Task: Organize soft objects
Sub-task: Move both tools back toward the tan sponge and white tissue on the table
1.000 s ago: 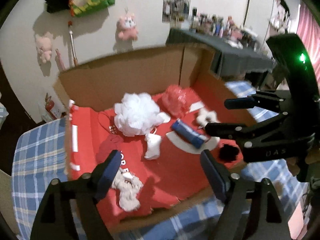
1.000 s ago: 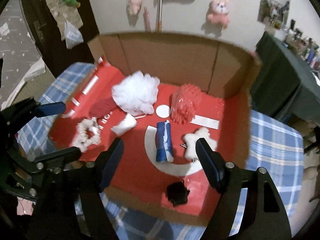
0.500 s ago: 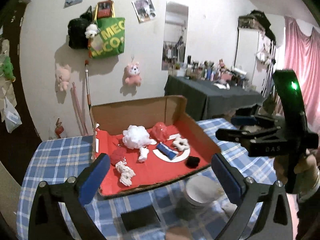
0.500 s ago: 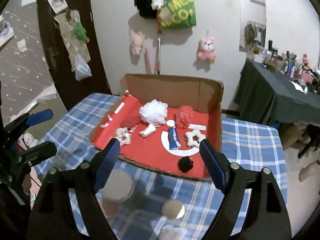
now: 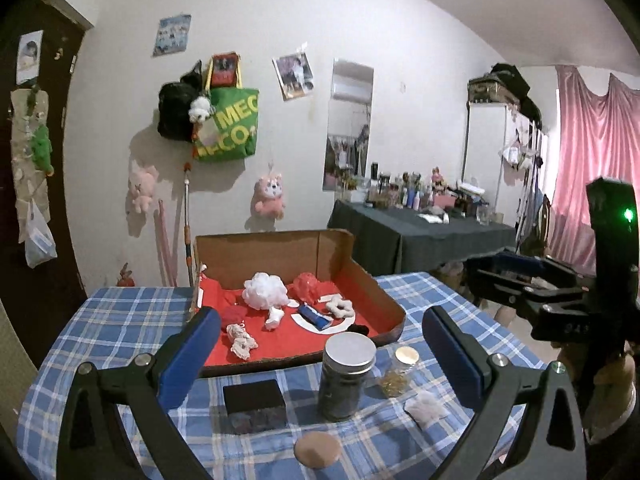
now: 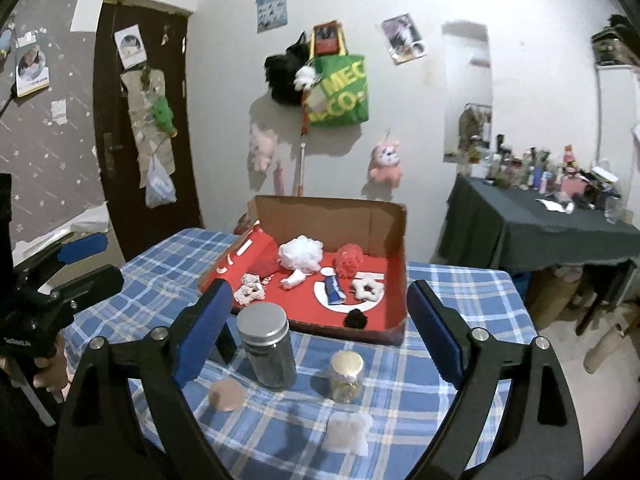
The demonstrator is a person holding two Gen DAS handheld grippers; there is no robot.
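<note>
Red-lined box of soft items lies ahead of both spread, empty claws; I judge my left claw nearer.

White pouf (fluffy), red pouf lie in red-lined box.

1. One cardboard box with a red floor sits on the table.
2. Two puffy balls lie in it: a white puff and a red puff.
3. Two white fuzzy rings: left ring, right ring.
4. One black pom-pom.
5. Two jars: big jar, small jar.
6. Two pink plush toys hang on the wall: pale toy, bright toy.
</note>
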